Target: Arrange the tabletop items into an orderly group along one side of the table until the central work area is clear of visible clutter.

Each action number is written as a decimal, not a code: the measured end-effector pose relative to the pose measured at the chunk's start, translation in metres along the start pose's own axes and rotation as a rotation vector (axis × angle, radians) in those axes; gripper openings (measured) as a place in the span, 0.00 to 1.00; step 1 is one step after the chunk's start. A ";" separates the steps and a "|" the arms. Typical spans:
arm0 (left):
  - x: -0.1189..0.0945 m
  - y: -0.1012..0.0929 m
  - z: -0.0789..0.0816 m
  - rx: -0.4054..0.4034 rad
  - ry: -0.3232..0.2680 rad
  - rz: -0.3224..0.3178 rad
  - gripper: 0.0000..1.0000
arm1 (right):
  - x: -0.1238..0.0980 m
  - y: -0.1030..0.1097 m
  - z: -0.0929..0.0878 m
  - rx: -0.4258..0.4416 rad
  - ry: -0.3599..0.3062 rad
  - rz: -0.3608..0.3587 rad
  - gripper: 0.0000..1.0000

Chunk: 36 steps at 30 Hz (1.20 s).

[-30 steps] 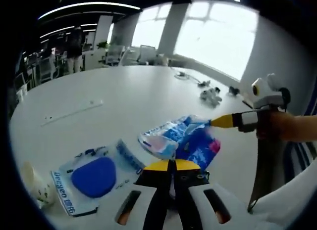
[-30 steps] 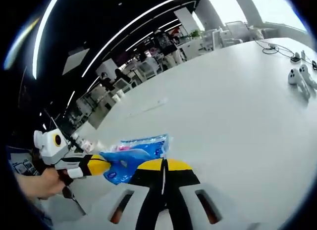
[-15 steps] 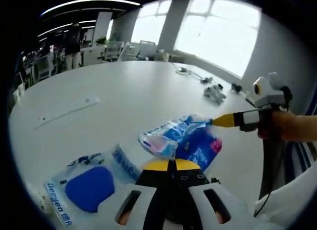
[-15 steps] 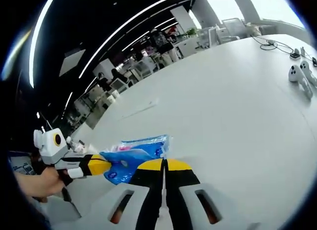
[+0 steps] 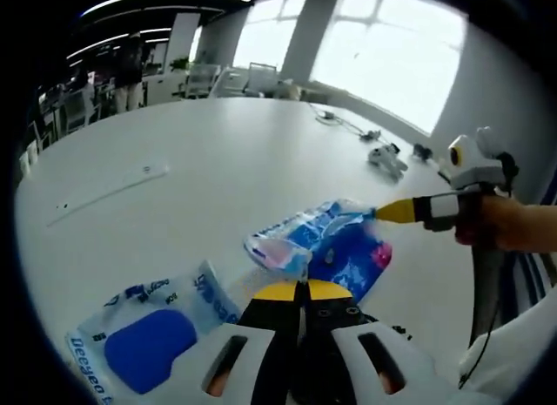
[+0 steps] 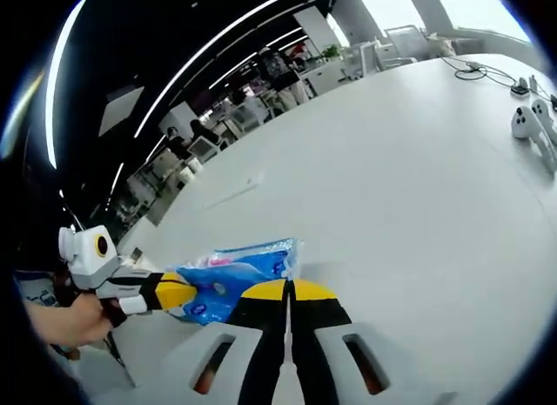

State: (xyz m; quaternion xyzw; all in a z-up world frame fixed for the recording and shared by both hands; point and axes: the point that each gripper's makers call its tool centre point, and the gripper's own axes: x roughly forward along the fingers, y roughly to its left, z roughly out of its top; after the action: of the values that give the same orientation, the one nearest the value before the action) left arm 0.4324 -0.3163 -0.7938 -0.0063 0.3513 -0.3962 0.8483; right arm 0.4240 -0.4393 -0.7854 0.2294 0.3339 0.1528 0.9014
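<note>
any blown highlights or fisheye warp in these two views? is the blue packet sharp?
Left gripper view: windows blown out white, table edge bowed by fisheye, blue packet fairly sharp, held between both shut grippers. Right gripper view: ceiling light strips curve strongly, room behind is dark, packet slightly soft.

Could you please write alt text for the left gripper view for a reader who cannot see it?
Two yellow-tipped tongs, the left tongs from below and the right tongs from the right side, both shut on a blue plastic packet above a large white table. A clear pouch holding something blue lies at lower left.
</note>
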 end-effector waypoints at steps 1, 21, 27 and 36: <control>0.002 0.001 -0.001 -0.002 0.004 0.000 0.00 | 0.002 -0.002 0.000 -0.004 0.003 -0.001 0.00; 0.019 0.015 -0.018 -0.042 0.077 0.049 0.00 | 0.022 -0.013 -0.010 -0.131 0.058 -0.019 0.00; 0.022 0.017 -0.021 -0.052 0.088 0.062 0.00 | 0.025 -0.017 -0.013 -0.143 0.069 -0.024 0.00; 0.026 0.021 -0.021 -0.056 0.091 0.075 0.00 | 0.030 -0.020 -0.013 -0.161 0.066 -0.031 0.00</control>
State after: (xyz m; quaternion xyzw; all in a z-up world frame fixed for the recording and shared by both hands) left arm 0.4449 -0.3142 -0.8310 0.0011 0.4004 -0.3538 0.8453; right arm 0.4397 -0.4397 -0.8201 0.1457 0.3535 0.1728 0.9077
